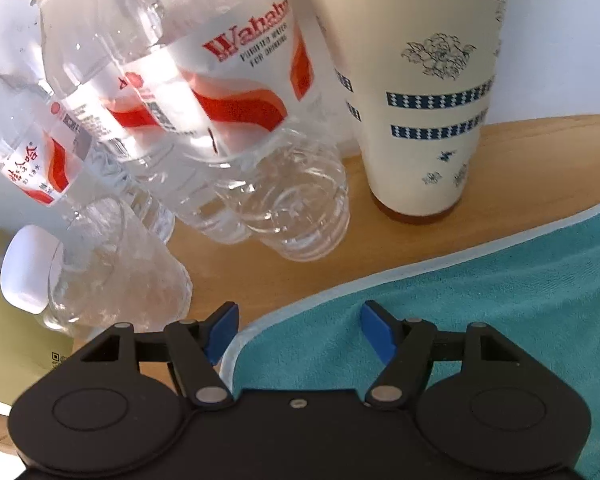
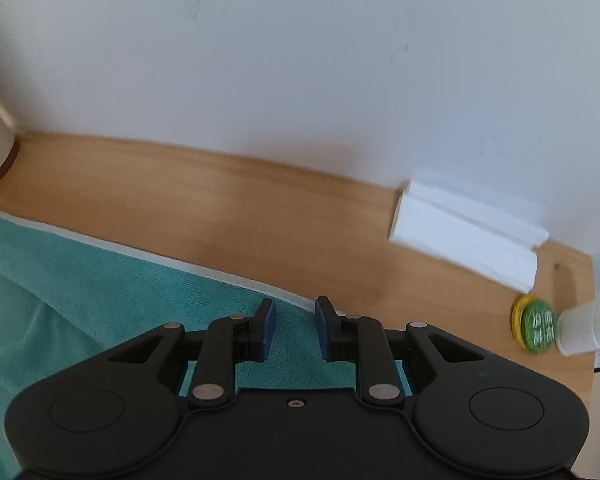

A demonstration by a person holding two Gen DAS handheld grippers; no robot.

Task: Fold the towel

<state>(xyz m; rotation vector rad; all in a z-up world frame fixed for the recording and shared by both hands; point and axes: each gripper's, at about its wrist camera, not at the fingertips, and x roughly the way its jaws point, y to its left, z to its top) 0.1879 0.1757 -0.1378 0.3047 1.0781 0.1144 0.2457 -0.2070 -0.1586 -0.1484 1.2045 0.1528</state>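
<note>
A teal towel (image 1: 480,300) with a pale hem lies on the wooden table (image 1: 540,160). My left gripper (image 1: 298,330) is open, its blue pads (image 1: 374,326) wide apart astride the towel's far left corner. In the right wrist view the same towel (image 2: 100,292) fills the lower left, with a crease running down it. My right gripper (image 2: 295,322) hovers over the towel's far right corner, its blue pads (image 2: 266,326) a narrow gap apart with nothing visibly pinched between them.
Several clear water bottles (image 1: 220,120) with red-and-white labels crowd the table's far left, beside a tall cream cup (image 1: 428,100) with blue patterns. A white block (image 2: 468,236), green and yellow caps (image 2: 534,328) and a white bottle (image 2: 584,326) sit at far right. A white wall (image 2: 300,60) backs the table.
</note>
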